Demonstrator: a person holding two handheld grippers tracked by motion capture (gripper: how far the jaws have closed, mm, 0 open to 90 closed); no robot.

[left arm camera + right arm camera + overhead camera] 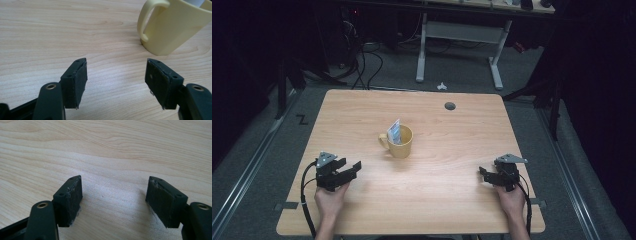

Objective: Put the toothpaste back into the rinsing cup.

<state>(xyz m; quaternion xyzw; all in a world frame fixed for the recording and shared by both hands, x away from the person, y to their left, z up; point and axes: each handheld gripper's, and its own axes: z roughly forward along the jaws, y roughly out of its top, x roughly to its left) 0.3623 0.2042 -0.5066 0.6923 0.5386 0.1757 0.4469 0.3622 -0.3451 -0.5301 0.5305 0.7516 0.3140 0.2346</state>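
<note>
A pale yellow mug [398, 141] stands upright near the middle of the wooden table [452, 145], handle toward the left, with a blue-and-white packet [394, 130] sticking out of it. My left gripper [352, 168] rests on the table at the front left, open, its jaws wide apart with only bare wood between them. In the left gripper view the mug [172, 25] stands ahead and to the right of the left gripper [116, 75]. My right gripper [484, 175] lies at the front right, also open. In the right gripper view, plain tabletop lies between the jaws of my right gripper [115, 192].
A round cable hole [450, 106] sits near the table's far edge. Beyond the table stand a white desk frame [459, 45] and loose cables [362, 60] on the dark floor. A small white object [441, 86] lies on the floor behind the table.
</note>
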